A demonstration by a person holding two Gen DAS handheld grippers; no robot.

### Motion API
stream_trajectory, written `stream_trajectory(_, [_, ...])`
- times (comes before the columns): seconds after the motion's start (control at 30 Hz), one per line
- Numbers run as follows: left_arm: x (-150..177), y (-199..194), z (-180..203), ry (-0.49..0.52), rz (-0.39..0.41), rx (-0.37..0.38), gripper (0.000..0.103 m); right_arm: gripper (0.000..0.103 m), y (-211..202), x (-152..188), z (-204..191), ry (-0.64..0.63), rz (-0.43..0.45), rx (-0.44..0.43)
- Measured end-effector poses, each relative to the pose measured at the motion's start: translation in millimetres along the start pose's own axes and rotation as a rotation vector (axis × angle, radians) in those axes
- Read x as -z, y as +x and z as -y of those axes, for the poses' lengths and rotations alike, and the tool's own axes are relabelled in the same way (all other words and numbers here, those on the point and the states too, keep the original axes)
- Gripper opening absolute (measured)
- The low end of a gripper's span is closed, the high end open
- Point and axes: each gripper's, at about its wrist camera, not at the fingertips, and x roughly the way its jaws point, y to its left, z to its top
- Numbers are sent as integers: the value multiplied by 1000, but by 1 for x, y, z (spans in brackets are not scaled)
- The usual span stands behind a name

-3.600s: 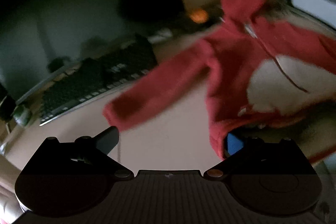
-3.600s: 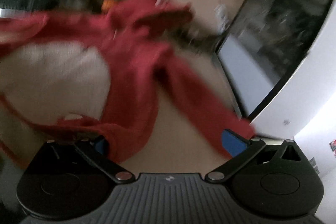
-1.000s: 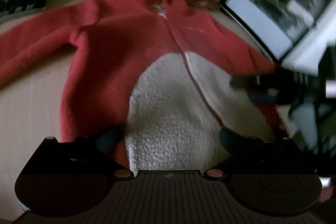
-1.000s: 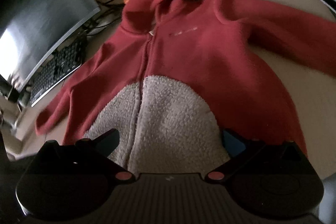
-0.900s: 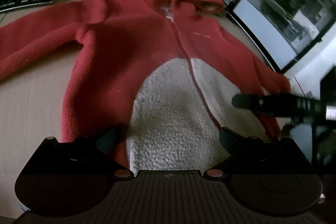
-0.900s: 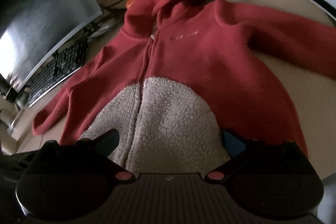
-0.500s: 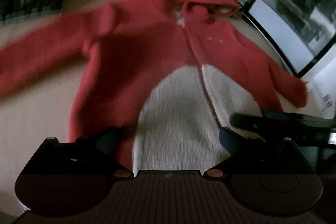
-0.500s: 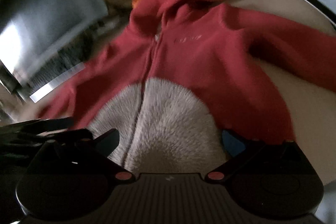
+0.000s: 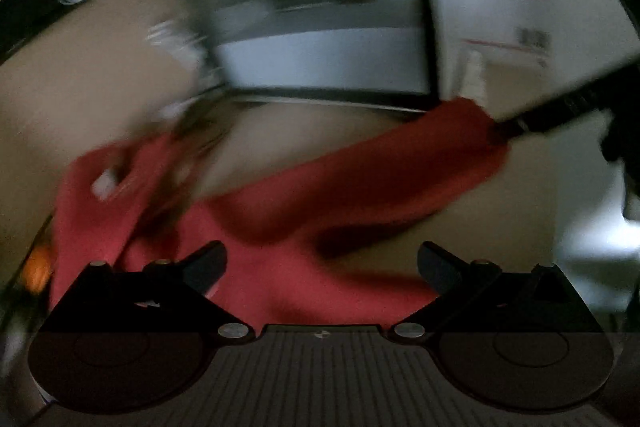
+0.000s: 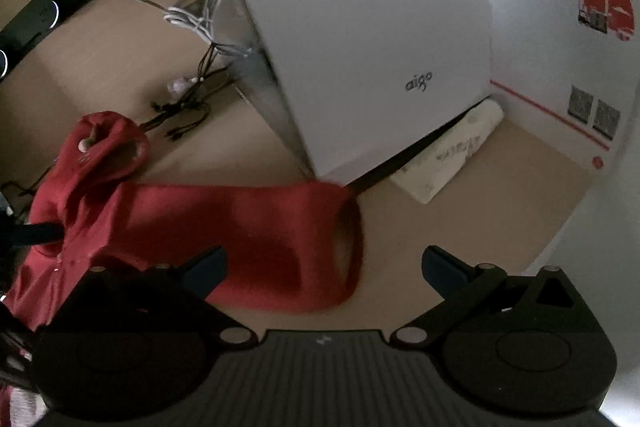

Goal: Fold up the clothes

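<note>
The red hooded jacket [image 10: 100, 211] lies spread on the tan desk [image 10: 460, 227], and from my right gripper [image 10: 322, 267] I see one sleeve [image 10: 256, 235] stretched out straight ahead, its open cuff lying between my two spread fingers, which grip nothing. The hood [image 10: 106, 143] sits ahead and to the left, near a tangle of cables [image 10: 200, 27]. Beyond the cuff stands a white box [image 10: 372, 39] marked "aigo", tilted, with a white foam block [image 10: 452, 155] just beside its lower edge. My left gripper [image 9: 322, 263] is also wide open and empty, hovering over the jacket's body [image 9: 280, 279]; that view is badly blurred. There the same sleeve [image 9: 380, 179] runs ahead and to the right, where the tip of the other tool [image 9: 560, 115] meets the cuff.
</note>
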Motion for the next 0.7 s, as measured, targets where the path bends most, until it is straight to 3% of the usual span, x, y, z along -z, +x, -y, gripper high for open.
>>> stream_trajectory(0.1, [-16, 26, 16, 54, -17, 67, 103, 103, 9, -5, 9, 3, 4, -15])
stream_trajectory(0.37, [-31, 66, 50, 208, -3, 113, 101, 103, 14, 5, 33, 89, -45, -67])
stream_trajectory(0.53, [-27, 72, 46, 282, -31, 88, 87, 99, 5, 18, 29, 152, -80, -123])
stream_trajectory(0.7, [-19, 68, 26, 240, -62, -18, 89, 97, 1, 29, 11, 241, -140, -266])
